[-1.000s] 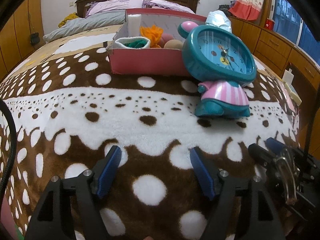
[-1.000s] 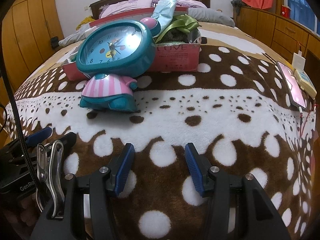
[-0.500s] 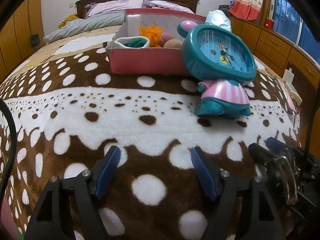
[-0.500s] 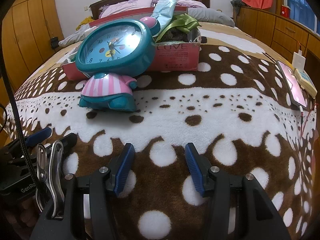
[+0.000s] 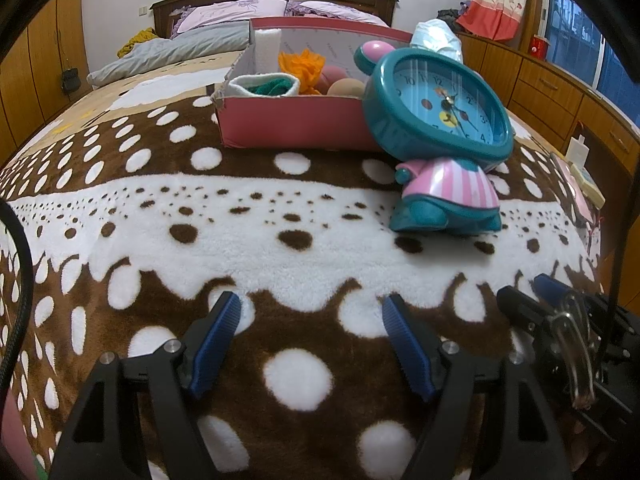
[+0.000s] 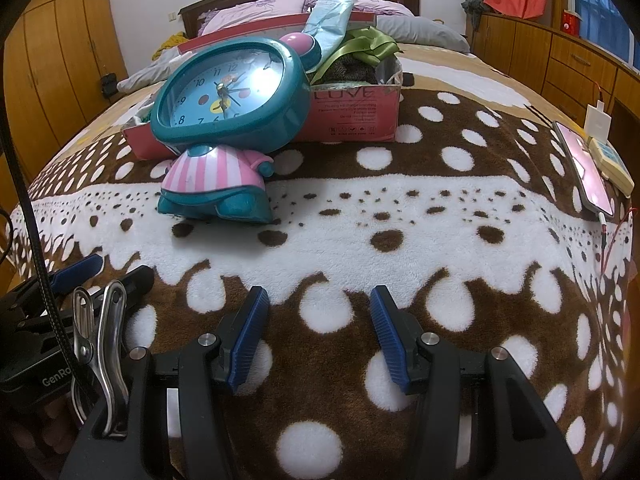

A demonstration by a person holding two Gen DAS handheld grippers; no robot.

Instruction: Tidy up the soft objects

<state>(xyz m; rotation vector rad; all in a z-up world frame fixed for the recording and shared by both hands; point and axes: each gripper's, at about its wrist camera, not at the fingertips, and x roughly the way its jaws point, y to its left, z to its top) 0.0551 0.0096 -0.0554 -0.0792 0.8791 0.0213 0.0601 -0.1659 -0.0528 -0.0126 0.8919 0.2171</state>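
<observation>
We read "LOVE" on the pink box of soft things at upper centre, behind the clock; nothing has moved, both the left gripper and right gripper open and empty.

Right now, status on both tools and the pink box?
Left tool and right tool open, empty, over the blanket. Pink box holds soft items. Clock stands against its front.
</observation>
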